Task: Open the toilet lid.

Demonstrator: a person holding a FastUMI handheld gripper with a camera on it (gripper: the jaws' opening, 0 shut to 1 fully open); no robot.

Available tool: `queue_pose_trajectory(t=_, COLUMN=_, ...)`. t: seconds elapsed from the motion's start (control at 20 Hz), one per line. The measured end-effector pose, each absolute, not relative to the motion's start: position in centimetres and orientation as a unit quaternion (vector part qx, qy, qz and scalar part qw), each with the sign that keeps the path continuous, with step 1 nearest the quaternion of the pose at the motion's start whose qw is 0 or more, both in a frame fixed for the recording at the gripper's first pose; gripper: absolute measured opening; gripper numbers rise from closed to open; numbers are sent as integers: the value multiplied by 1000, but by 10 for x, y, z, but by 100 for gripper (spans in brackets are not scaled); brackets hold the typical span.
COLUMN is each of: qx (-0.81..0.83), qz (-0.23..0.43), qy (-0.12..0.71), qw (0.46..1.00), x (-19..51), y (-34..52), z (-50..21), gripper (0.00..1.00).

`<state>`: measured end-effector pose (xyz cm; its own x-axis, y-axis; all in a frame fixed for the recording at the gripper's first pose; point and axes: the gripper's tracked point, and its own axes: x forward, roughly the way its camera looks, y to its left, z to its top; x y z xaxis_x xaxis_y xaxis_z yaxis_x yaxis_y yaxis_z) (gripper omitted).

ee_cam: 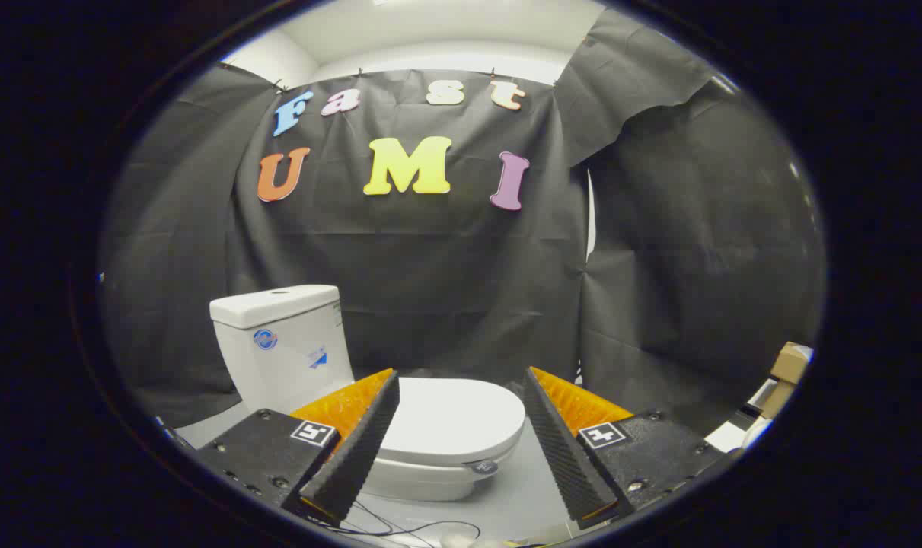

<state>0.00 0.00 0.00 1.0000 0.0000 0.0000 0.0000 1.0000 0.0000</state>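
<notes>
Fingers point(369, 441) of the gripper point(461, 380) stand wide apart at the bottom of the gripper view, holding nothing, with the lid point(449, 418) seen in the gap between them. That spread looks chosen so the tool can come down around or under the lid's front edge without first having to part.

Beyond the fingers, the toilet point(422, 476) sits on a pale floor point(506, 495), its lid lying flat and closed on the bowl. The tank point(282, 342) rises behind it on the left, against the black cloth wall point(445, 289), so the hinge should be at that end and the free lip nearest the right finger. A few thin cables point(400, 527) trail on the floor just below the fingers.

Lifting has not begun; the gripper is apart from the lid, lined up on its front. Next it likely needs to catch the lip.
</notes>
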Motion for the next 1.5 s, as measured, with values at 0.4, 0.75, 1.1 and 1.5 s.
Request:
queue_pose_trajectory(t=0.4, qx=-4, qz=6, qy=-6, qw=1000, x=-2, y=8, z=9, gripper=100)
queue_pose_trajectory(t=0.75, qx=4, qz=12, qy=-2, qw=1000, x=3, y=12, z=7, gripper=100)
queue_pose_trajectory(t=1.1, qx=28, qz=44, qy=0, qw=999, x=44, y=14, z=13, gripper=100)
queue_pose_trajectory(t=1.5, qx=162, qz=74, qy=74, qw=981, x=114, y=-10, z=-46, gripper=100)
